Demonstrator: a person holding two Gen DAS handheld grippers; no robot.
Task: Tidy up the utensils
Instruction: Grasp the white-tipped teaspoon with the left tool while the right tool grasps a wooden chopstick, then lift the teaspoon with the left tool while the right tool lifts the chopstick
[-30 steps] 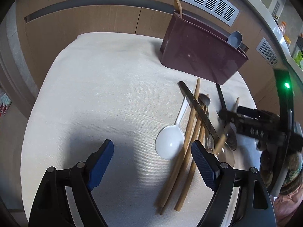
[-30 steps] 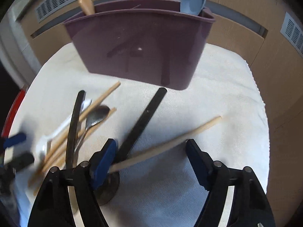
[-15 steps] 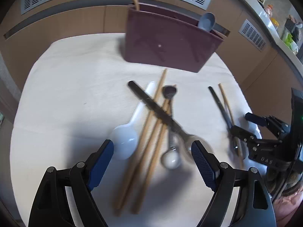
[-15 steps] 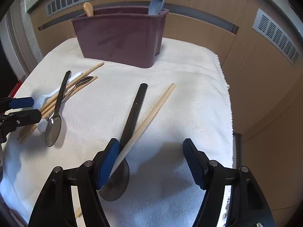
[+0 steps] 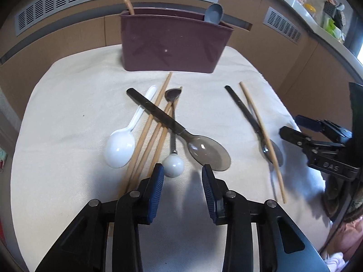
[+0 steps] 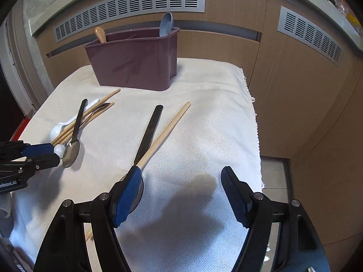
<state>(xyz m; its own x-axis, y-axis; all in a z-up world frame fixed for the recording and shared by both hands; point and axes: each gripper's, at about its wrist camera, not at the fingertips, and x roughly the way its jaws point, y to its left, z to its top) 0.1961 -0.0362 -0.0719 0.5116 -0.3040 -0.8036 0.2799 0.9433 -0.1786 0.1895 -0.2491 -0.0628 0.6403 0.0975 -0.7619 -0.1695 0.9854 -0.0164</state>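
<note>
A maroon utensil holder (image 5: 174,43) stands at the back of the cloth with a wooden spoon (image 5: 128,4) and a grey-blue spoon (image 5: 213,13) in it; it also shows in the right wrist view (image 6: 136,61). In front lie a white plastic spoon (image 5: 122,142), several wooden chopsticks (image 5: 147,133), a black-handled metal spoon (image 5: 172,124) and a small spoon with a white ball end (image 5: 173,163). My left gripper (image 5: 182,181) is part open and empty, just short of the ball end. To the right lie another black-handled spoon (image 6: 148,133) and a chopstick (image 6: 165,131). My right gripper (image 6: 181,195) is open and empty above them.
A cream cloth (image 5: 68,104) covers the table. Wooden cabinet fronts with vent grilles (image 6: 129,6) stand behind. The cloth's right edge (image 6: 254,113) drops off beside a cabinet. The left gripper shows at the left of the right wrist view (image 6: 45,154).
My left gripper has swung to face the pile, moved close to the ball-end spoon, and its jaws have narrowed. My right gripper has pulled back and up from the spoon and chopstick.
</note>
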